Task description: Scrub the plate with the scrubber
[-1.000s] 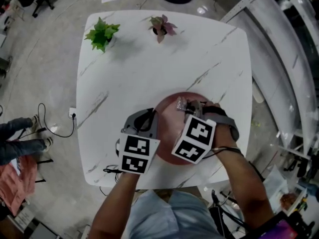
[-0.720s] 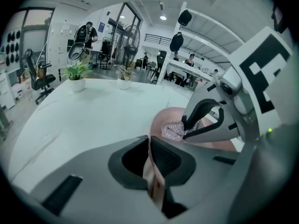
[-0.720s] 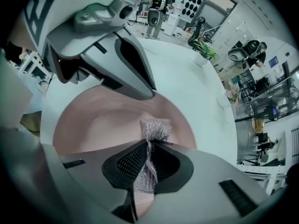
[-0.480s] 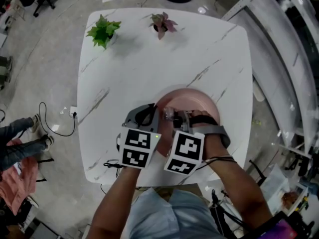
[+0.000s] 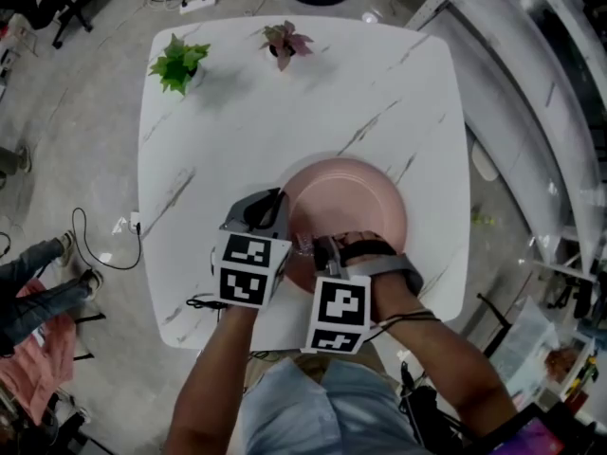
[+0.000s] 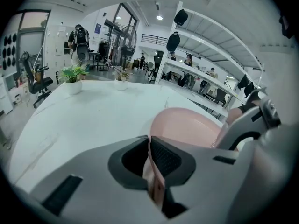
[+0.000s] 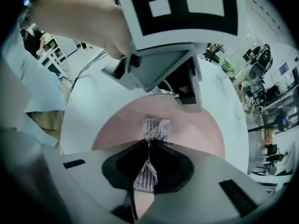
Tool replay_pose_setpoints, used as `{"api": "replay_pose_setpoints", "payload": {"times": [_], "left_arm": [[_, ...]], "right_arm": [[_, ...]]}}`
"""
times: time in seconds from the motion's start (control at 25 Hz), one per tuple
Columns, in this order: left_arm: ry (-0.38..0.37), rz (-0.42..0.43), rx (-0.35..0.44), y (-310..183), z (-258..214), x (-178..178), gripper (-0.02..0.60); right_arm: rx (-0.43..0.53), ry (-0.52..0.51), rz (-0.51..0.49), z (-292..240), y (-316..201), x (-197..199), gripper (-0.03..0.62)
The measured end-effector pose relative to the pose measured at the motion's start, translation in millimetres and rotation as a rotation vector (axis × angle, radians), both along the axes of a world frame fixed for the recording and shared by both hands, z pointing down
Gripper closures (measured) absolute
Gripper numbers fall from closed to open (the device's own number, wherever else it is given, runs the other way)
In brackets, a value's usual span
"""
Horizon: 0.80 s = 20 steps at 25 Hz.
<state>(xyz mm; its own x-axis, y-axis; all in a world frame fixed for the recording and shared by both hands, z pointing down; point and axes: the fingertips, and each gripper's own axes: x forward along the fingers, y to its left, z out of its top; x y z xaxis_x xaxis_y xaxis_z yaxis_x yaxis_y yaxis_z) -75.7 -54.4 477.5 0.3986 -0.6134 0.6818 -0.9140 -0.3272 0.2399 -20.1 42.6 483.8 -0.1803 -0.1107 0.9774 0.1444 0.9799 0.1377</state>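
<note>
Head view: a white marble-pattern table (image 5: 237, 121) is seen from above, and a pink plate (image 5: 353, 195) is found near its front edge. At left, the left gripper (image 5: 284, 218) is clamped on the plate's left rim. In the left gripper view the rim is seen edge-on, pinched between the two jaws. Just to the right, a silvery mesh scrubber (image 5: 305, 245) appears to rest on the near-left part of the plate. It is held by the right gripper (image 5: 317, 246), whose jaws are narrowed on its bunched waist, the wad projecting ahead.

The plate is judged stiff, smooth, breakable and apt to slide on the slick top, so the rim hold is judged sound. The scrubber is judged light, soft and springy, best pinched at the waist so that the wad is left free.
</note>
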Motion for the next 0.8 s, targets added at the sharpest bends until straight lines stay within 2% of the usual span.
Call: {"api": "replay_pose_setpoints", "payload": {"times": [0.32, 0.48, 0.8], "left_arm": [[-0.015, 0.016, 0.003, 1, -1, 0, 0.563], [-0.017, 0.03, 0.002, 2, -2, 1, 0.563], [-0.025, 0.034, 0.009, 2, -1, 2, 0.56]], "right_arm": [[-0.078, 0.032, 0.058, -1, 25, 28, 0.537], [-0.084, 0.074, 0.11, 1, 25, 50, 0.537], [-0.046, 0.103, 0.31, 2, -16, 91, 0.537]]}}
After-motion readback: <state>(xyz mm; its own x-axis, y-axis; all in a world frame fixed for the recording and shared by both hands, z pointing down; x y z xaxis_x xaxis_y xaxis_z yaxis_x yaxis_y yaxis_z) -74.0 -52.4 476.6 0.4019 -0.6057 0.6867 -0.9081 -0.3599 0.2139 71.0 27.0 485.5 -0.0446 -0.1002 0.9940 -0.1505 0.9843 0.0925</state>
